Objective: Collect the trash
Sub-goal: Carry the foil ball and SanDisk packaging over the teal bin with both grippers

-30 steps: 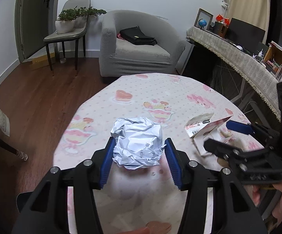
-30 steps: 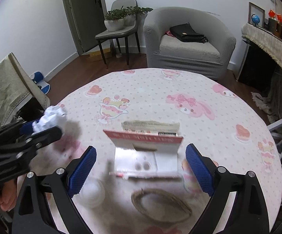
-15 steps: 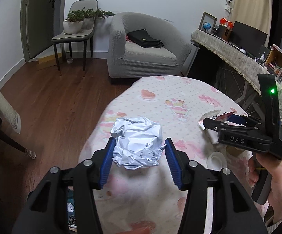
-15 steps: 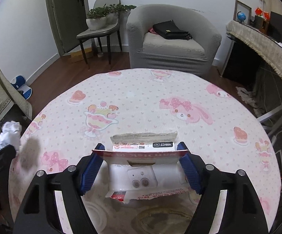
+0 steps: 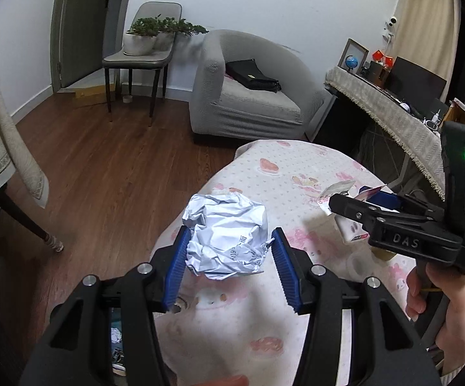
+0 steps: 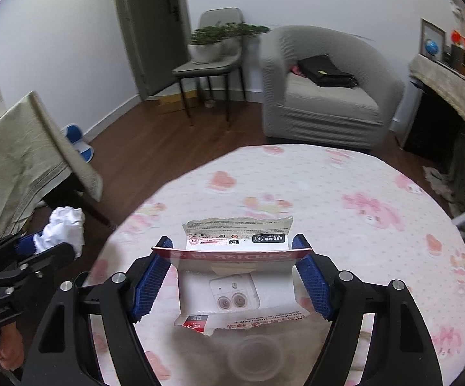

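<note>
**Both hand-held grippers loaded over the round worktop**

The round worktop point(image 6: 345, 193), covered in a white cloth printed with pink cartoon figures, fills the near half of both views. Beyond its far edge stands a grey armchair point(image 6: 322, 96) with a black bag point(image 6: 325, 72) on the seat, and to the left of that a grey chair point(image 5: 142, 51) carrying potted plants point(image 5: 155, 30). A cloth-draped chair point(image 6: 23, 160) sits at the left, off the worktop.

The left hand-held gripper point(image 5: 229, 257) is clamped on a crumpled foil ball point(image 5: 226, 234), its blue pads pressed against both sides; the ball is held up over the worktop's left edge, with the wooden floor point(image 5: 103, 173) visible below. In the right wrist view the same ball point(image 6: 61, 230) appears at the far left, out past the worktop's rim.

The right hand-held gripper point(image 6: 232, 276) is closed on a torn red-and-white card package point(image 6: 235, 270), pads squeezing its two side edges. The package is lifted off the worktop, its flap bent upward. A small clear round lid point(image 6: 255, 358) lies on the worktop just below and nearer than the package.
</note>
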Tool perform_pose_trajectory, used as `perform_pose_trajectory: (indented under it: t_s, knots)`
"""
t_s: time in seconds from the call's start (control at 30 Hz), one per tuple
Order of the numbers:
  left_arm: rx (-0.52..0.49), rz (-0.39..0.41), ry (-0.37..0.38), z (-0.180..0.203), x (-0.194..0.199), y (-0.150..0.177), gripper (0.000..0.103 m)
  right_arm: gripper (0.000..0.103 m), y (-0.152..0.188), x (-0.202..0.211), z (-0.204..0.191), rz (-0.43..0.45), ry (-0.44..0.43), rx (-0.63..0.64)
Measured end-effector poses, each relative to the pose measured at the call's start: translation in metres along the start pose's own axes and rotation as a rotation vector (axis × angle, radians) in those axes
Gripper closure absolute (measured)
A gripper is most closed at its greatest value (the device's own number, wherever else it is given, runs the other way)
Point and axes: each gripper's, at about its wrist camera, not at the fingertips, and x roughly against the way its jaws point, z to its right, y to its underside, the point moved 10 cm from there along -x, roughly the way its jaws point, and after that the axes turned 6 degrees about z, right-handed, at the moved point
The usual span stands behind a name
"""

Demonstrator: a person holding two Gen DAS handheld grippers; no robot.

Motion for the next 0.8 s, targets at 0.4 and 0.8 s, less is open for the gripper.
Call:
perform_pose_trajectory:
  t_s: [0.4, 0.8]
  knots:
    - [-0.007, 0.019, -0.096, -0.042, 0.038, 0.014, 0.049, 0.026, 0.004, 0.013, -0.064, 0.007, -0.127, 0.019]
    - [0.054, -0.012, -0.198, -0.113, 0.065, 0.042, 0.048, 0.026, 0.023, 0.012, -0.141, -0.028, -0.229, 0.094]
